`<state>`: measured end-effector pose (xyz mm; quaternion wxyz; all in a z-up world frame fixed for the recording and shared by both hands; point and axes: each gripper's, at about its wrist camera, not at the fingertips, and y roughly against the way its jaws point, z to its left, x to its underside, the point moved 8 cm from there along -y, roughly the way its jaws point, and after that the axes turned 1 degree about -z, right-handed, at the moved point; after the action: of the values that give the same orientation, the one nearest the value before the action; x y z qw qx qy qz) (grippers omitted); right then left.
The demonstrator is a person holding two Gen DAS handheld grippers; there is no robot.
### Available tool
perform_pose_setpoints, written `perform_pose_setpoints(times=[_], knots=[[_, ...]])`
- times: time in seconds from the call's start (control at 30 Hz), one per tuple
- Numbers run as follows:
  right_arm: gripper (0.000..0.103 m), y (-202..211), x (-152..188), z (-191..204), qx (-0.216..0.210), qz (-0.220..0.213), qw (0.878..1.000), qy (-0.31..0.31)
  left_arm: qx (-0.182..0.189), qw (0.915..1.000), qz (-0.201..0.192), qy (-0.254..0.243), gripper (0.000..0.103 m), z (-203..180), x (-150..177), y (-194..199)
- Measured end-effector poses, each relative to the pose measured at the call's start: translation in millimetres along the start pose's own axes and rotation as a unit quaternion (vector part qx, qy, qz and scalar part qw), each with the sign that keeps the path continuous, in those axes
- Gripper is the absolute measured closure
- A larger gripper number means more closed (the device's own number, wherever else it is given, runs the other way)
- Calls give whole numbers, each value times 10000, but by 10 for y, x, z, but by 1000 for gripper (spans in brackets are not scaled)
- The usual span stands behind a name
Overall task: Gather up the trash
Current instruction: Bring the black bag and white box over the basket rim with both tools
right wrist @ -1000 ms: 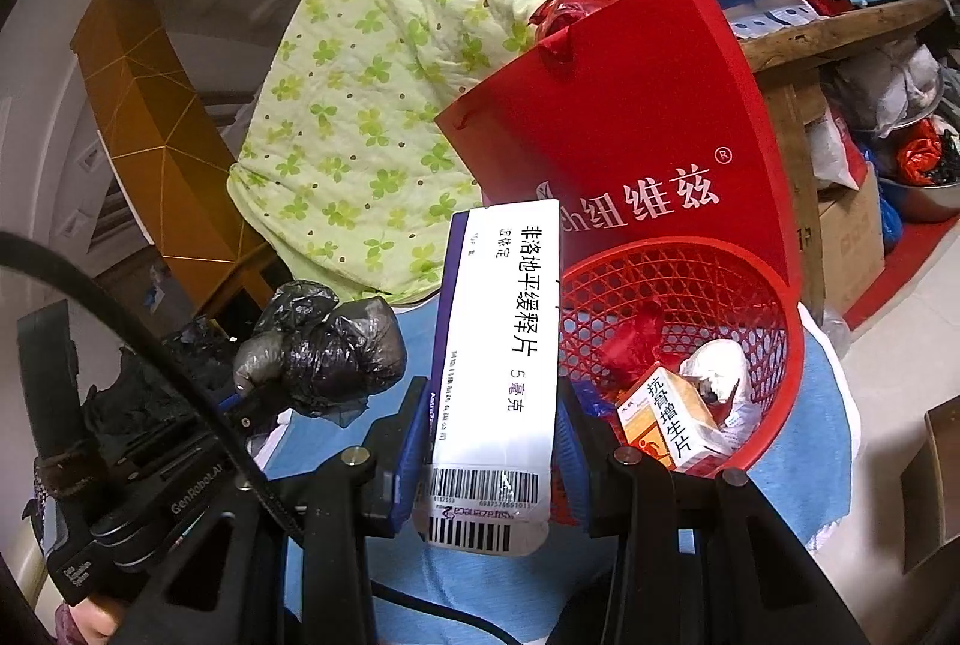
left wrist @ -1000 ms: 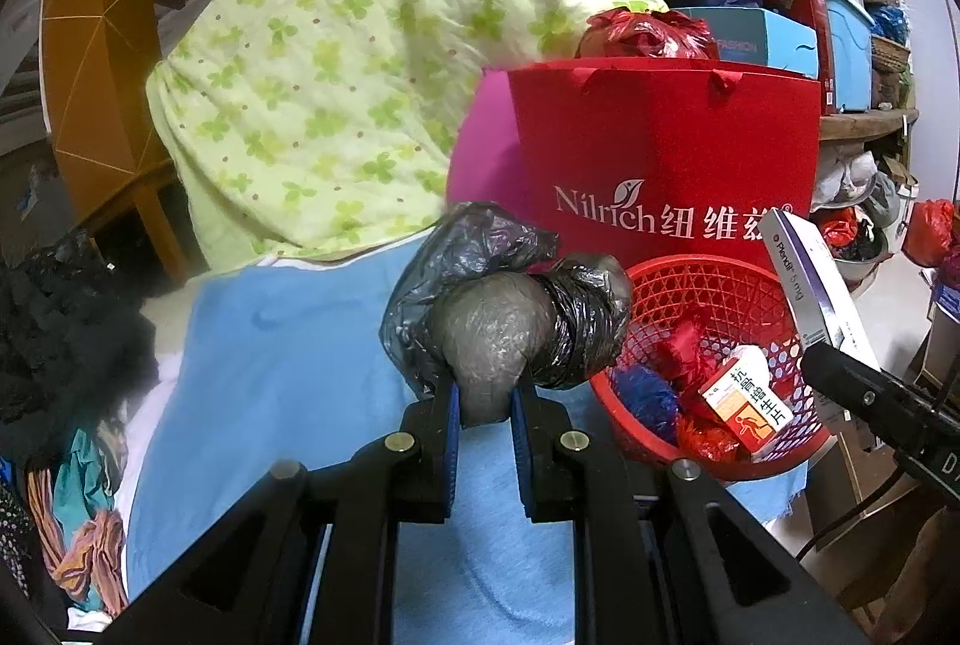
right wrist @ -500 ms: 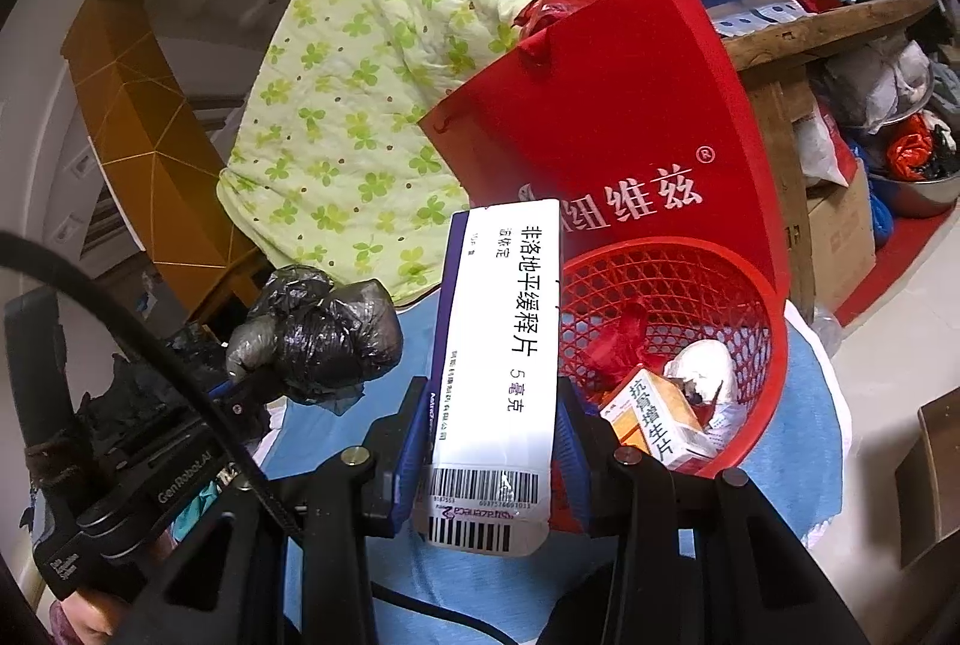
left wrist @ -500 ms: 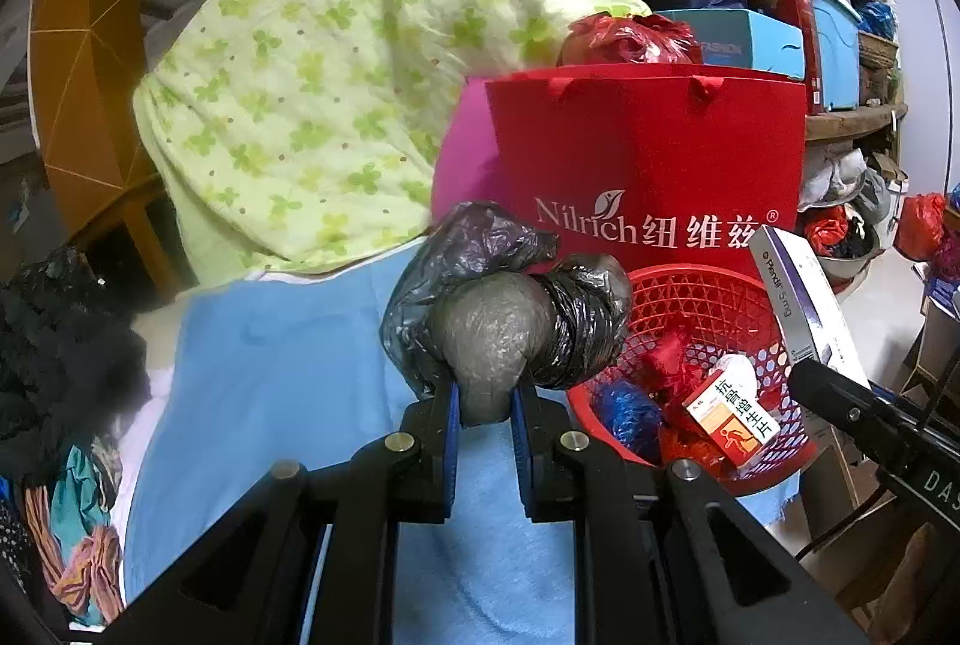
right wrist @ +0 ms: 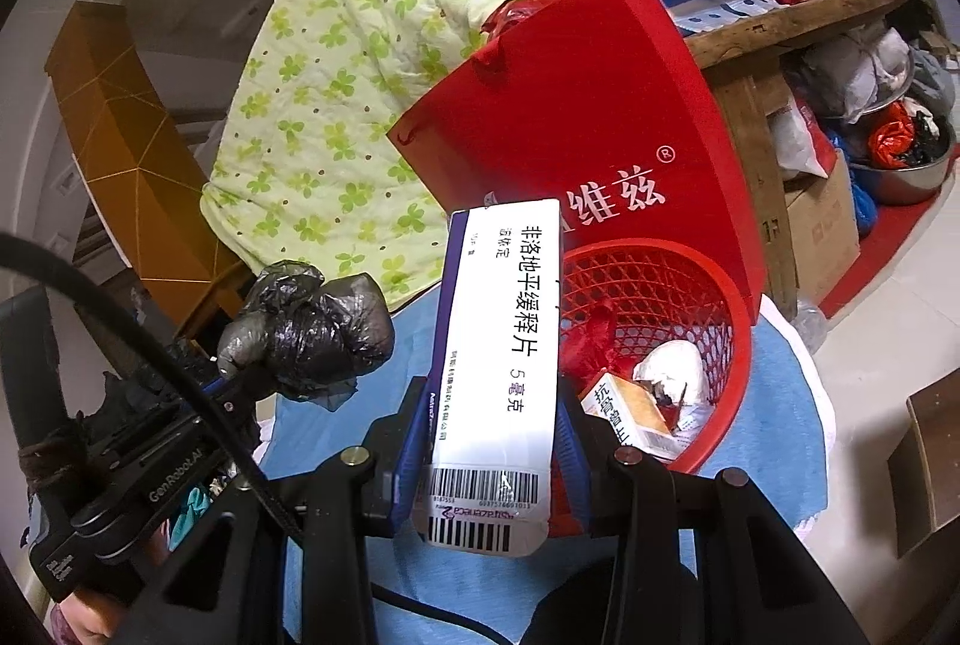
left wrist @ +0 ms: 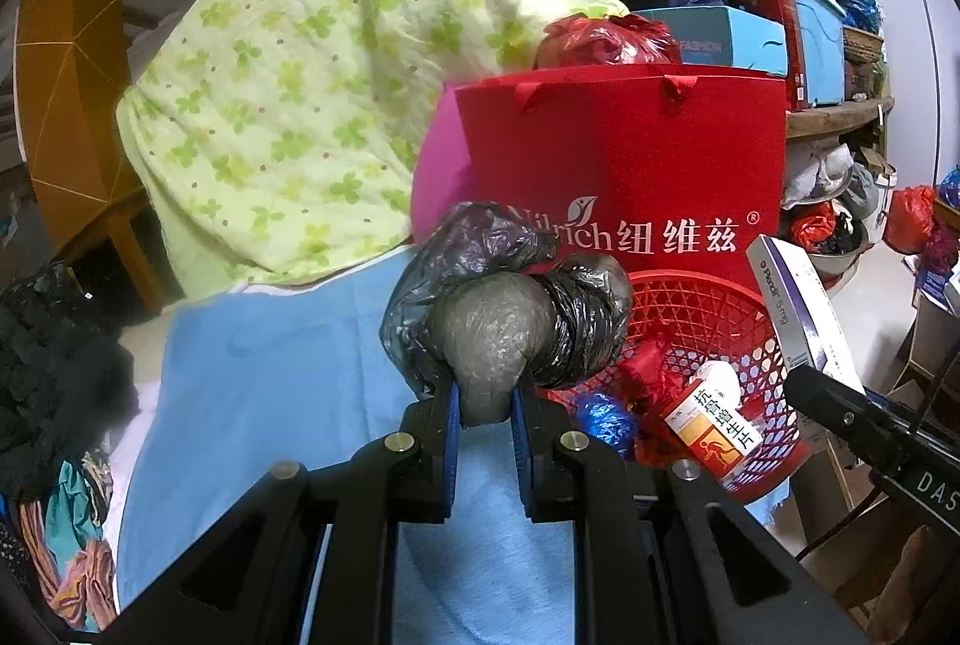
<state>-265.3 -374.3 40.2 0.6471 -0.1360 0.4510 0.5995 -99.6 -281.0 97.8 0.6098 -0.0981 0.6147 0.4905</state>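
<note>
Left wrist view: the left gripper [left wrist: 485, 405] is clamped on a wadded black plastic bag [left wrist: 507, 321], its blue pads pressed against the grey bulge at the bottom of the wad. The bag hangs above the blue cloth [left wrist: 270, 381], close to the left rim of the red basket [left wrist: 774, 345], which sits at the cloth's right edge in front of a red paper bag [left wrist: 624, 153]. Over the last second the basket has slid lower and nearer in this view, so its rim now sits partly behind the wad; the grip itself has not changed. In the basket lie an orange-and-white carton [left wrist: 714, 429], red wrappers and something blue. The white medicine box [left wrist: 798, 309] shows at the basket's far right side.

Right wrist view: the right gripper [right wrist: 495, 435] pinches the medicine box [right wrist: 498, 363] upright by its long sides, barcode end toward the camera. It hangs just left of the basket [right wrist: 720, 297], not yet over the opening. The basket has dropped slightly in this view too, and the black bag [right wrist: 312, 327] has risen a little.

Both pieces of trash seem to be closing on the basket; I judge the drop is near, with neither released yet.
</note>
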Motion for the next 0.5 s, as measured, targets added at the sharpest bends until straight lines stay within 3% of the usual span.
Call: perform_pose_setpoints(times=[0.5], knots=[[61,-21,5,-196,127,-11,9998,-151,123,9998,135,-98,86,-136,63,-120]])
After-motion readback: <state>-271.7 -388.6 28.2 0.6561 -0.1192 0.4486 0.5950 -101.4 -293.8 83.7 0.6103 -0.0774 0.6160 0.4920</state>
